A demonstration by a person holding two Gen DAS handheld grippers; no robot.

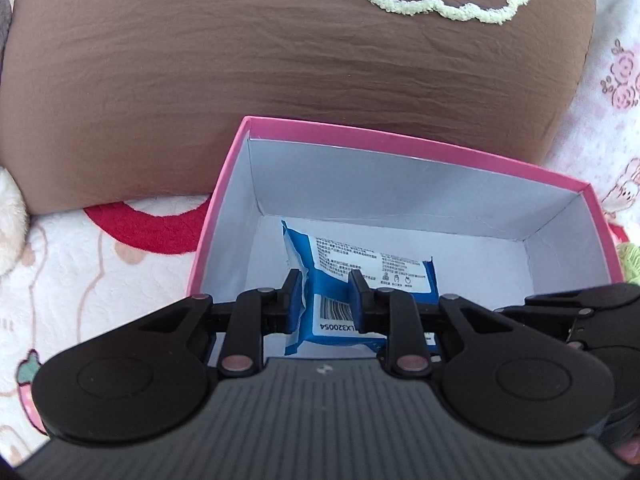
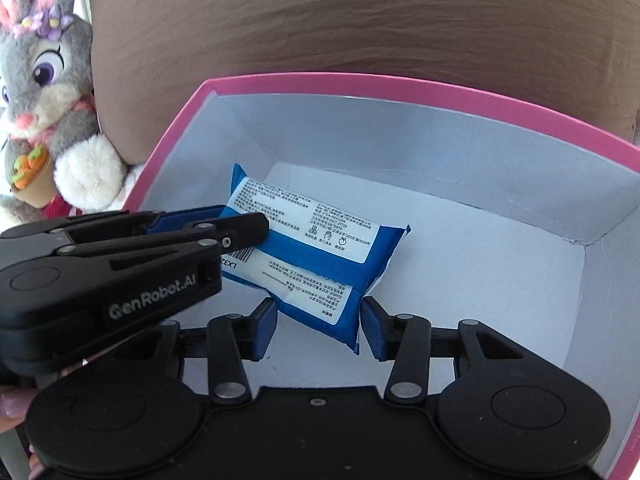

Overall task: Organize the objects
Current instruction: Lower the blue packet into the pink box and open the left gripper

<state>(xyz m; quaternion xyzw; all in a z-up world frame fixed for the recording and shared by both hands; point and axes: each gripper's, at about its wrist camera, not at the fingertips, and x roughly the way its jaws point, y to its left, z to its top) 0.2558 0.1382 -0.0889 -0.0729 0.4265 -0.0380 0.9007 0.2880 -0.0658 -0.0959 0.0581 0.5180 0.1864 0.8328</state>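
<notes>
A blue and white wipes pack (image 1: 360,268) (image 2: 320,248) hangs tilted inside an open pink box (image 1: 400,142) (image 2: 360,84) with a white inside, label side up. My left gripper (image 1: 326,300) is shut on the pack's barcode end; in the right wrist view this left gripper (image 2: 244,226) comes in from the left. My right gripper (image 2: 318,328) holds the pack's lower corner, with both blue pads against its sides. The right gripper's body (image 1: 580,312) shows at the right edge of the left wrist view.
A large brown cushion (image 1: 240,60) (image 2: 360,20) with a fluffy cloud outline lies just behind the box. A grey plush rabbit (image 2: 44,80) sits left of the box. The box rests on a white patterned blanket (image 1: 100,260).
</notes>
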